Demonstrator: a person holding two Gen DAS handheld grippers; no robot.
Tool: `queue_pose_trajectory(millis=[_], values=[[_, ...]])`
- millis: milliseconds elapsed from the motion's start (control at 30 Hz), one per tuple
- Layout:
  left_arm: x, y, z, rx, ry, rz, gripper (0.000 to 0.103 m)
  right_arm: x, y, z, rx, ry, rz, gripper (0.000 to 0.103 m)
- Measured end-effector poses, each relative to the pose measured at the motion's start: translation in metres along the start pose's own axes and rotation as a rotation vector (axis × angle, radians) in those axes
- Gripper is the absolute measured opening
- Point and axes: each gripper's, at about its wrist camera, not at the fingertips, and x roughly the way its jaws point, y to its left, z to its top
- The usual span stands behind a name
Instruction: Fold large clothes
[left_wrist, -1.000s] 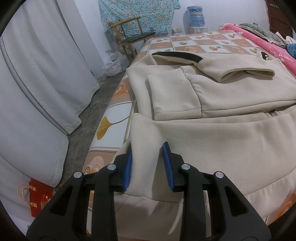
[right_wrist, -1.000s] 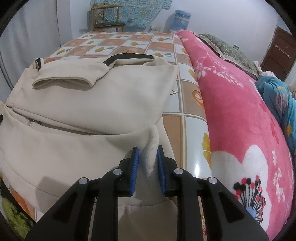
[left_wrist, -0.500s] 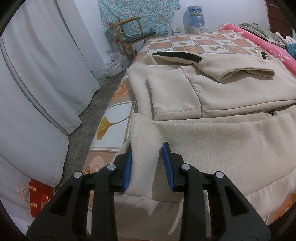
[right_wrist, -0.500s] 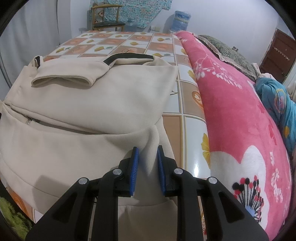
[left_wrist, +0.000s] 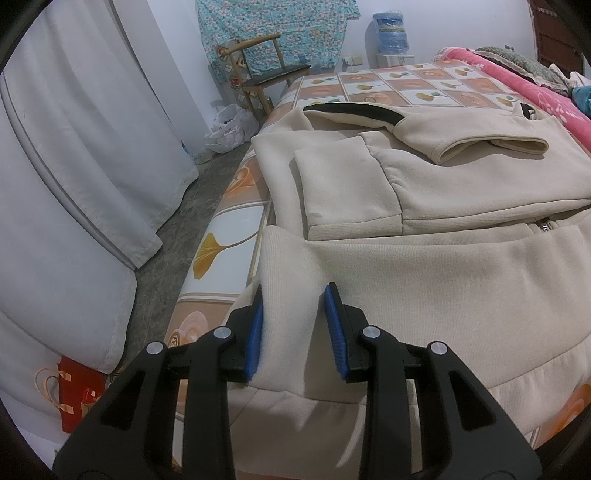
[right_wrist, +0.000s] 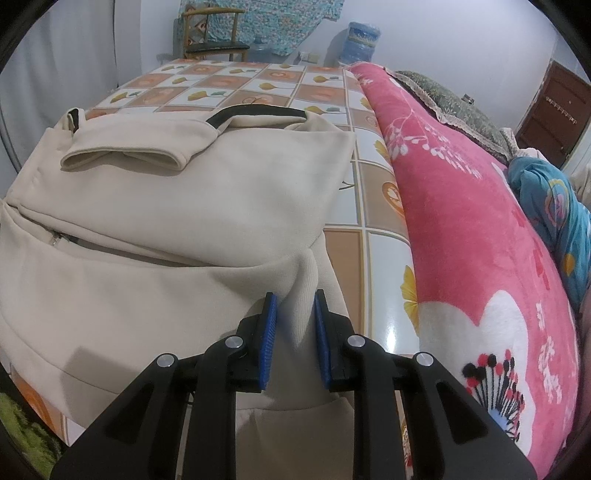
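A cream hooded sweatshirt lies on a bed with an orange-and-white tiled sheet; its sleeves are folded across the body and its lower part is lifted toward the chest. My left gripper is shut on the ribbed hem's left corner. The sweatshirt also shows in the right wrist view. My right gripper is shut on the hem's right corner, where the cloth bunches between the blue pads.
A pink floral blanket lies along the bed's right side, with a blue quilt behind it. White curtains and grey floor are left of the bed. A wooden chair and a water jug stand at the far end.
Both grippers keep their hold on the hem. The right gripper has drifted slightly forward and up with the cloth; the left one has hardly moved.
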Motion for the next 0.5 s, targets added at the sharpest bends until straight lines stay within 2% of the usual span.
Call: queue_pose_trajectory(millis=[167, 233, 267, 300, 367, 500], values=[[0.000, 0.000, 0.000, -0.001, -0.002, 0.000, 0.031, -0.001, 0.000, 0.000, 0.001, -0.002, 0.000, 0.020], [-0.001, 0.003, 0.000, -0.014, -0.008, -0.003, 0.030, -0.001, 0.001, 0.000, -0.003, -0.005, 0.001, 0.014], [-0.002, 0.004, 0.000, -0.020, -0.013, -0.003, 0.027, -0.003, 0.001, -0.001, -0.007, -0.012, -0.004, 0.010], [-0.005, 0.006, -0.001, -0.023, -0.024, 0.004, 0.016, -0.006, 0.002, -0.001, -0.009, -0.022, -0.012, 0.008], [-0.011, 0.009, -0.002, -0.026, -0.045, -0.001, 0.010, -0.013, 0.003, -0.002, -0.012, -0.041, -0.020, 0.007], [-0.041, 0.023, -0.011, -0.057, -0.147, -0.068, 0.006, -0.043, 0.000, -0.011, 0.005, -0.101, -0.033, 0.006]])
